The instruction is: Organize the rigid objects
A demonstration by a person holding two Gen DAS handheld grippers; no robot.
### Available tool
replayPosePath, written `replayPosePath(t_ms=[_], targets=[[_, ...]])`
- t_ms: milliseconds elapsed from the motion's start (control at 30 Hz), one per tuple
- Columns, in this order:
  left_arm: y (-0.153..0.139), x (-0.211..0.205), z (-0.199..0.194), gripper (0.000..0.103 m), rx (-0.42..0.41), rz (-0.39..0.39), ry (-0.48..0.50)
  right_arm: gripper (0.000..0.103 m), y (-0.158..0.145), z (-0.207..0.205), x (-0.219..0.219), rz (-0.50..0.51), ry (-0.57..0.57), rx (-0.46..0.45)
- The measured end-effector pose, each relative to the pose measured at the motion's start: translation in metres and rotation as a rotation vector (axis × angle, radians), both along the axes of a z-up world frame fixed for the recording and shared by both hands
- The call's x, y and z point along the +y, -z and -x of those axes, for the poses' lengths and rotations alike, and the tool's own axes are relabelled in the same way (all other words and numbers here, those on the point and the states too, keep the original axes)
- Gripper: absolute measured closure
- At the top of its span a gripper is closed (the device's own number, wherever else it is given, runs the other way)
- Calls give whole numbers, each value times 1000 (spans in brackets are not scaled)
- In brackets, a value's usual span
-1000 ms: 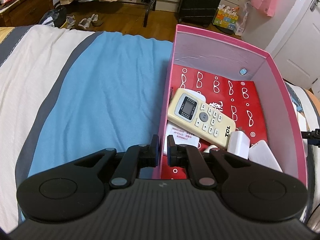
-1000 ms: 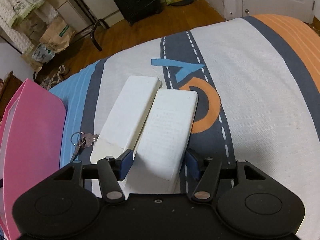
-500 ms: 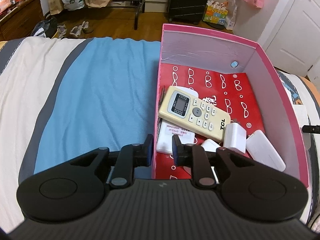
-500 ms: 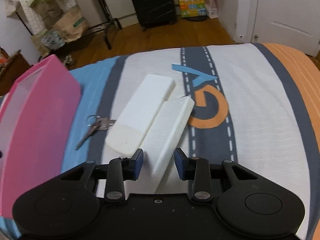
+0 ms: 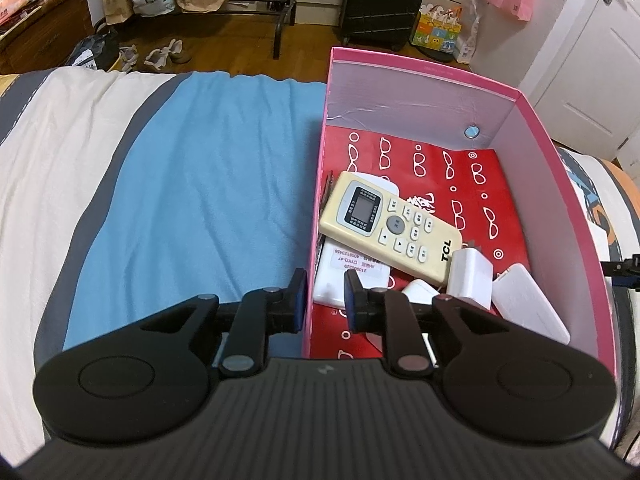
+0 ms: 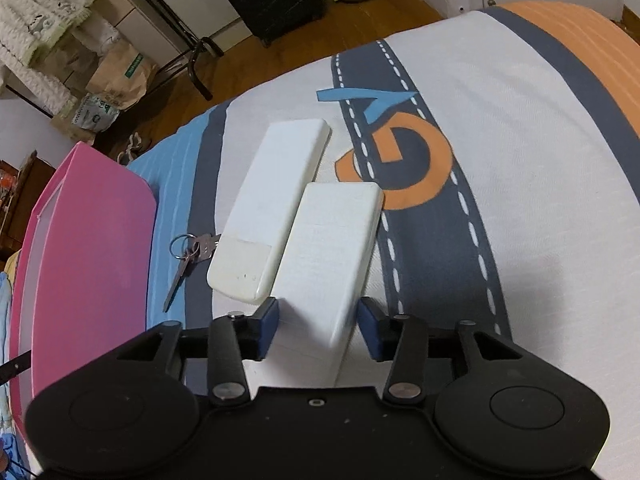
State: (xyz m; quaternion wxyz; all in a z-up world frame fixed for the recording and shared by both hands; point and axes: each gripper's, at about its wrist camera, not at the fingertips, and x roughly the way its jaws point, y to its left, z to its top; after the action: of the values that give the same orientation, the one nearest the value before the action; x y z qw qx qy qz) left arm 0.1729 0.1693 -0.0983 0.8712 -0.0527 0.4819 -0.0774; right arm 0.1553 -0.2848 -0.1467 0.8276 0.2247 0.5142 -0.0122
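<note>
A pink box (image 5: 552, 160) with a red patterned floor stands on the bed. It holds a cream TCL remote (image 5: 390, 226), a white remote under it, a white charger (image 5: 469, 274) and a white power bank (image 5: 528, 304). My left gripper (image 5: 325, 298) straddles the box's left wall, slightly open, with a gap at each pad. In the right wrist view two white slabs lie side by side on the bedsheet. My right gripper (image 6: 317, 330) is open around the near end of the right slab (image 6: 332, 252). The left slab (image 6: 272, 204) lies beside it. Keys (image 6: 188, 252) lie to their left.
The pink box (image 6: 84, 248) shows at the left of the right wrist view. The bedsheet (image 6: 500, 184) has a road print and an orange stripe. Beyond the bed are a wooden floor, a black suitcase (image 5: 386, 0), paper bags and a white door.
My left gripper's fingers have spread apart around the box wall. My right gripper closed around the right slab, then widened again, and the view rolled.
</note>
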Motion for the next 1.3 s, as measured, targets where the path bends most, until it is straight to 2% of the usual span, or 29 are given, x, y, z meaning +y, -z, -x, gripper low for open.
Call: replayPosePath(t_ms=[33, 133, 167, 233, 300, 333, 400, 533, 600, 633, 667, 767, 833, 900, 967, 1067, 1200, 1300], targets=[[0, 0, 0, 86, 0, -1, 1, 51, -1, 1, 2, 14, -1, -11], [0, 0, 0, 86, 4, -2, 3, 72, -18, 11, 10, 86, -37, -93], [0, 0, 0, 86, 8, 0, -1, 77, -25, 14, 12, 87, -44, -119], [0, 0, 0, 86, 7, -4, 2, 81, -36, 20, 16, 61, -58, -155], [1, 0, 0, 86, 8, -6, 3, 85, -37, 22, 24, 44, -93, -162], [1, 0, 0, 86, 8, -5, 2, 94, -35, 22, 27, 38, -111, -159], [1, 0, 0, 86, 9, -3, 1, 96, -30, 19, 35, 39, -132, -135], [2, 0, -1, 86, 10, -2, 1, 91, -24, 16, 47, 160, -146, -119], [3, -1, -1, 86, 12, 0, 0, 72, -25, 15, 47, 178, -140, -110], [3, -2, -1, 86, 13, -2, 1, 57, -25, 16, 45, 186, -123, -108], [4, -3, -1, 86, 13, -6, 3, 54, -24, 15, 44, 190, -116, -100], [4, -3, -1, 86, 16, -7, 2, 51, -22, 15, 39, 198, -85, -72], [4, -3, -1, 86, 16, -7, 2, 45, -16, 13, 36, 173, -67, -49], [5, -3, -1, 86, 17, -7, 2, 44, -9, 9, 33, 149, -40, -10], [5, -4, -1, 86, 17, -8, 2, 36, -5, 5, 33, 126, -23, -13], [5, -4, -1, 86, 20, -7, -1, 28, 3, -5, 45, 179, -47, -3], [5, -4, -1, 86, 23, -6, -1, 32, 2, 0, 68, 343, -128, -12], [4, -2, -2, 86, 25, 3, -4, 35, -3, 12, 66, 335, -155, 21]])
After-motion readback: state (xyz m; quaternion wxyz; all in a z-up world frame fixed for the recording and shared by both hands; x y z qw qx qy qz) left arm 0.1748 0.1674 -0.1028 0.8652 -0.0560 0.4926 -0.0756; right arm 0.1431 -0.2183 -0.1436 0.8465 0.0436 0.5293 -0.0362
